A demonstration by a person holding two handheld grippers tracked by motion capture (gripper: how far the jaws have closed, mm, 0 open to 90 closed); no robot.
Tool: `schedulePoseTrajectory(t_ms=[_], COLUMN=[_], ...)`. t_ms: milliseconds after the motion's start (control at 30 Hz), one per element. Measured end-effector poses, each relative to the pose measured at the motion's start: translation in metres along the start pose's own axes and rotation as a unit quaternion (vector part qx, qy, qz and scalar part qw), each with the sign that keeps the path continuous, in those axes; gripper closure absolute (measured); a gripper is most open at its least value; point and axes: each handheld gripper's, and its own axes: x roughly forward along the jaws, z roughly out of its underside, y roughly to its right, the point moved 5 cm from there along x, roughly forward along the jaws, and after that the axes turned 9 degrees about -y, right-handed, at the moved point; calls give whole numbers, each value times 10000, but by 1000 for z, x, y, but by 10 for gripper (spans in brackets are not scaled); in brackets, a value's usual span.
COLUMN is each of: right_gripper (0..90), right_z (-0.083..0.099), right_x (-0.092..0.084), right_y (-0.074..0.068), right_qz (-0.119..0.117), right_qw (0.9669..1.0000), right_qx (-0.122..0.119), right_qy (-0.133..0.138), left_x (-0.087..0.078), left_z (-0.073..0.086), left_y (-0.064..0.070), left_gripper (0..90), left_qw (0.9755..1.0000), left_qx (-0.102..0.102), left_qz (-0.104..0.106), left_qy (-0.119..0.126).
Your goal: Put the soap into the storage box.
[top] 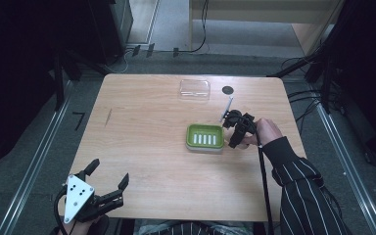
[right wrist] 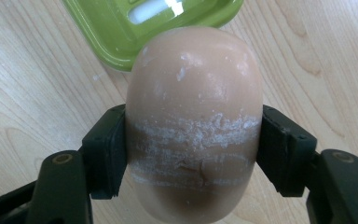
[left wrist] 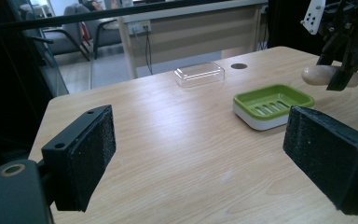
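the right gripper [right wrist: 193, 135] was clamped on a beige bar of soap [right wrist: 193, 116], its pads pressed on both sides; this close view showed scuffed white streaks across the bar, with the green soap dish [right wrist: 135, 28] just beyond it. the left gripper view showed the soap [left wrist: 319, 74] lifted clear of the table [left wrist: 177, 140], beside the dish [left wrist: 274, 100]. from above, the soap was probably hidden by the gripper [top: 236, 128]. the left gripper [top: 108, 177] stood wide and empty at the near left corner. a clear lid [top: 195, 89] lay at the far edge.

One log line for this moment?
right gripper: shut on soap bar | beside green soap dish | left gripper: open, idle | clear lid: far edge
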Motion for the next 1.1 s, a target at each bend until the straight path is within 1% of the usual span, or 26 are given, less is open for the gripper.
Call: schedulePoseTrajectory(t_ms=[33,67,133,300,433,533,600,700,767,833,900,967,1000,1067,1100], right_gripper=[336,336,335,336,335,335,335,335,335,335,335,335,335,335,335], right_z=[0,-1,-2,-6,-10,-14,-17,-21,-23,-24,-26,-27,-28,-30,-31], right_x=[-1,-2,-3,-7,-9,-11,-13,-15,-16,-16,-17,-18,-18,-19,-19], right_y=[0,0,1,0,-2,-3,-4,-5,-5,-6,-6,-6,-6,-6,-6], right_qz=[13,4,27,35,65,75,90,85,102,108,115,114,115,118,110], right_qw=[10000,10000,10000,9999,9996,9993,9990,9988,9985,9984,9980,9980,9977,9977,9974], right_qx=[-29,-7,-91,-128,-256,-324,-413,-447,-510,-522,-583,-577,-622,-620,-656], right_qy=[8,12,27,85,105,153,166,190,193,209,215,227,250,261,278], left_x=[0,0,0,-2,-3,-5,-6,-6,-6,-6,-7,-7,-7,-7,-7], left_z=[0,0,0,1,1,2,3,3,3,3,3,3,3,3,4], left_y=[0,0,0,-1,0,-2,-2,-2,-2,-2,-2,-2,-2,-2,-2], left_gripper=[96,96,96,96,96,96,96,96,96,96,96,96,96,96,96], left_qw=[10000,10000,10000,10000,10000,10000,9999,10000,9999,9999,9999,9999,9999,9999,9999], left_qx=[3,5,-2,-17,20,-24,-54,-12,-25,-52,-49,-42,-39,-48,-43], left_qz=[-1,3,-6,-31,-49,-80,-89,-88,-99,-93,-95,-94,-98,-106,-113], left_qy=[-1,-1,-4,-12,-27,-6,-4,-19,-18,-7,-3,-8,-14,-15,-19])
